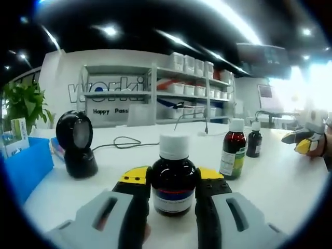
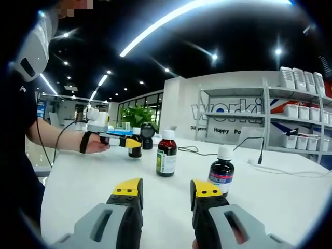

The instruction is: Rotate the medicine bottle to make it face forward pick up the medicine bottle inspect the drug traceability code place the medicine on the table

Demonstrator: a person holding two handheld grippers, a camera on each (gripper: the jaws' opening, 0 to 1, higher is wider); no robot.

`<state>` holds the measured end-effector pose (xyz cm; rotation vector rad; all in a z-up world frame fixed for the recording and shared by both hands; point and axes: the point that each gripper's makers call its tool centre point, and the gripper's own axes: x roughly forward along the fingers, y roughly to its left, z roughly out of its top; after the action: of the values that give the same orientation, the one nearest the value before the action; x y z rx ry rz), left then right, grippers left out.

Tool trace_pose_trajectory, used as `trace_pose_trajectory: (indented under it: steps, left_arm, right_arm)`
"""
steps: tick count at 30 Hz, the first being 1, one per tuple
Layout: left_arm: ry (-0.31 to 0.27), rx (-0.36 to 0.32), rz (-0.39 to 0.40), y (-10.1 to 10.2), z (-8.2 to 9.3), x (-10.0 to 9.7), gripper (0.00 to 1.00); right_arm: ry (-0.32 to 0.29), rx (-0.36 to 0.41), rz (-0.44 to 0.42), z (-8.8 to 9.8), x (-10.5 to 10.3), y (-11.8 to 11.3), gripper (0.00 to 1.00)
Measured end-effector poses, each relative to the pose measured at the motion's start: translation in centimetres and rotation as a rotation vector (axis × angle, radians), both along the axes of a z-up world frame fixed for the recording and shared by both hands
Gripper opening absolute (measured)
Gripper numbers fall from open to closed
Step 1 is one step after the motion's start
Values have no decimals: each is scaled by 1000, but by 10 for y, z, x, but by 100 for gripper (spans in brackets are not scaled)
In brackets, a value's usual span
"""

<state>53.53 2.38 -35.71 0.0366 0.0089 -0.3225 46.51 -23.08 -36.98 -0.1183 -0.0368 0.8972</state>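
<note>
the left tool [image 1: 174, 189] is clamping a dark medicine bottle [image 1: 174, 179] with a white cap, its jaws pressing both sides while the bottle is standing on the white table [image 1: 280, 181]. in the right gripper view that same tool [image 2: 128, 143] is appearing far off at the left, a person's hand [image 2: 96, 144] holding it around the bottle [image 2: 135, 145]. the right tool [image 2: 167, 194] is hanging with its jaws apart, gripping nothing, just above the table [image 2: 93, 192]. the left gripper view is showing a black scanner [image 1: 75, 144] and a blue bin [image 1: 23, 168] to the left, details the right gripper view is giving only faintly. a green-labelled bottle [image 1: 234, 149] and a small dark bottle [image 1: 254, 139] are standing to the right; the right gripper view is bringing them closer [image 2: 166, 153] [image 2: 221, 174], well apart from each other.
</note>
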Motion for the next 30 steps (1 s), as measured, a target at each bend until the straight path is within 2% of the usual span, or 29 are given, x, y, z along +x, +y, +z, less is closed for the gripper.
trace_pose_trajectory:
  steps: [5,9,16,22,26,30]
  left_arm:
    - [-21,-10,-44,-19,11,-14,24]
    - [-22,-47,-83,-34,18,-25,24]
    - [-30,-47,-155,-68,23,-47,24]
    - [1,-77,-229,-99,15,-64,24]
    - [6,-34,-276,-119,5,-72,24]
    - [29,-43,-300,-131,-4,-77,24]
  right_arm:
    - [-6,-12,-3,-1,0,0,32]
    - [-7,-14,-7,-1,1,0,32]
    - [-13,-26,-11,-2,1,0,32]
    - [-16,-30,-13,-2,0,2,31]
    - [-17,-32,-15,-1,-1,2,31]
    - [-17,-31,-16,-1,-1,2,31]
